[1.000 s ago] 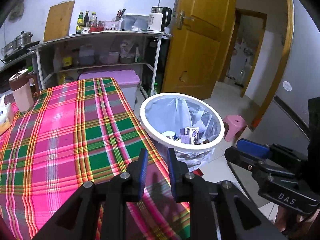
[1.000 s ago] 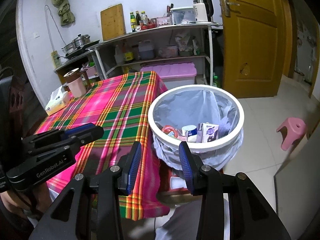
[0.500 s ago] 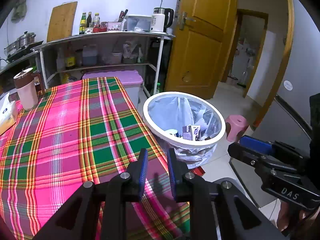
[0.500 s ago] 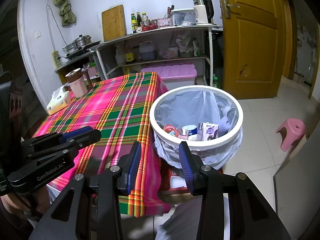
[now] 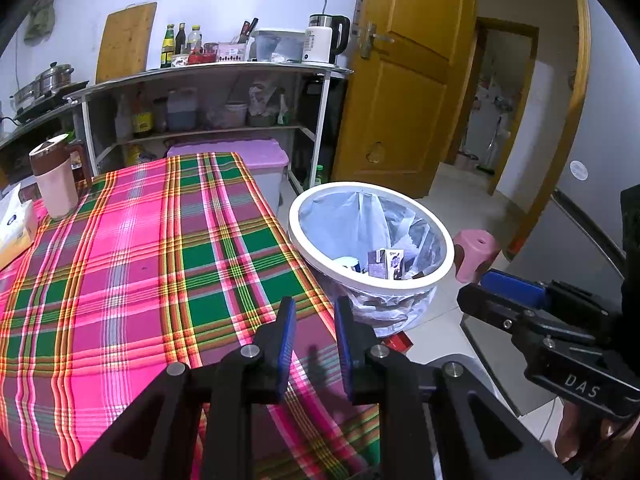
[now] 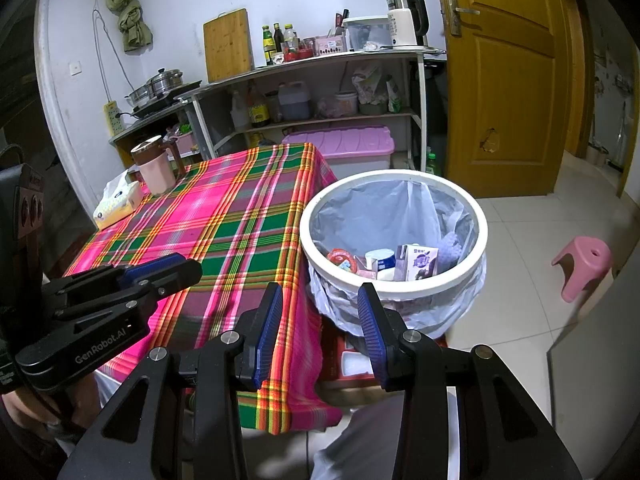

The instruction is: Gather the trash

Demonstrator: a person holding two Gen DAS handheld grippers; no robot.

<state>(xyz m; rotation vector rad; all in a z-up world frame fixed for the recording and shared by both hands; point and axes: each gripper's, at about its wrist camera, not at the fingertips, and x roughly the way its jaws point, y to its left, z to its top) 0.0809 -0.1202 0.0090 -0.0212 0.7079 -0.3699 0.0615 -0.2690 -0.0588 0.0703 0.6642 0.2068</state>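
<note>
Bin [image 6: 316, 216] holding cartons [image 6: 418, 262], tools empty

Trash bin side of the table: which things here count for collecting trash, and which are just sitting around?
For the job:
- trash bin with liner
- milk carton inside it
- left tongs, right tongs, both empty

Just lying about:
- mug
- tissue box
- pink stool
- kettle
</note>
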